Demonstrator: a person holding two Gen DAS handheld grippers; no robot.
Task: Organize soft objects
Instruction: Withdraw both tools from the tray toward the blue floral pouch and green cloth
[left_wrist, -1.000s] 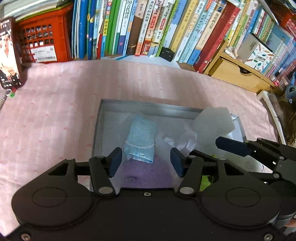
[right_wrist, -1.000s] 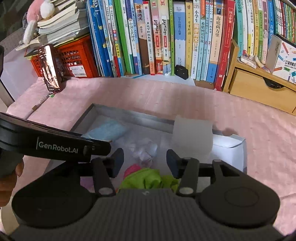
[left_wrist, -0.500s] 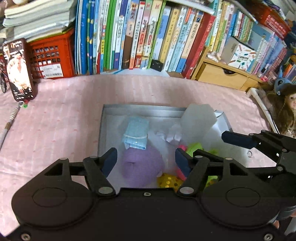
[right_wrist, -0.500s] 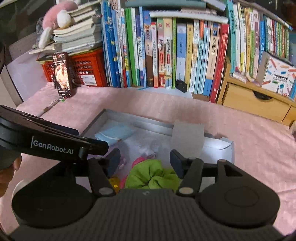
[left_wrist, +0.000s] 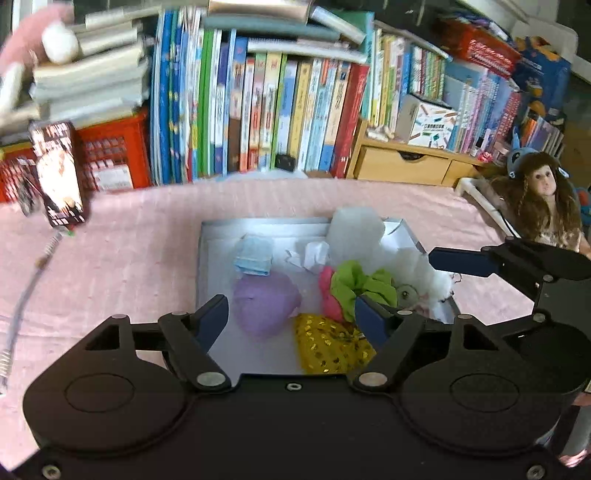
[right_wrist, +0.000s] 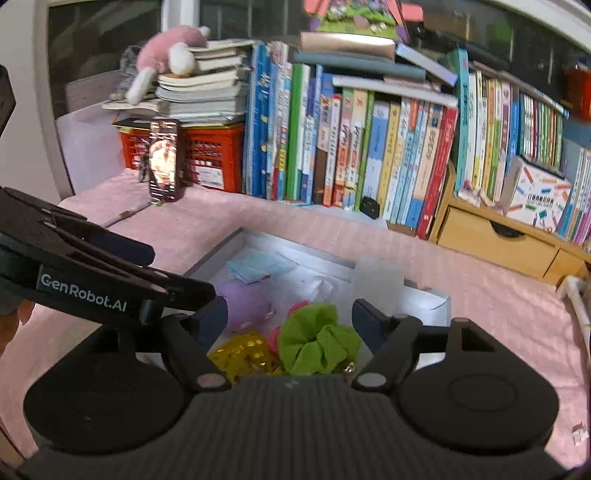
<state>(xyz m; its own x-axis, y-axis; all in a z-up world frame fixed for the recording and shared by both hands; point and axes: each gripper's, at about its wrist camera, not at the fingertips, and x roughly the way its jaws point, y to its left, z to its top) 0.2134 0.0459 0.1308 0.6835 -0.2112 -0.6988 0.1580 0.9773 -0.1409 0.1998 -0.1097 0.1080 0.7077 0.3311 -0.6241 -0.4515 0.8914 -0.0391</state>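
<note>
Hovering above a gray box (left_wrist: 207, 236) of soft things, left gripper (left_wrist: 291, 317) and right gripper (right_wrist: 290, 319) both gape, holding nothing.

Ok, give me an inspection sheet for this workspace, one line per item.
Surface: pink cloth over the table.
Job's things: grey box holds blue mask, purple pouch, green scrunchie, yellow pouch, tissue, white fluff.
Clutter: photo card.
Grippers: left gripper and right gripper open, empty, above box.
Cables: sprung cord at left.
Surroundings: books, red crate, doll.
</note>
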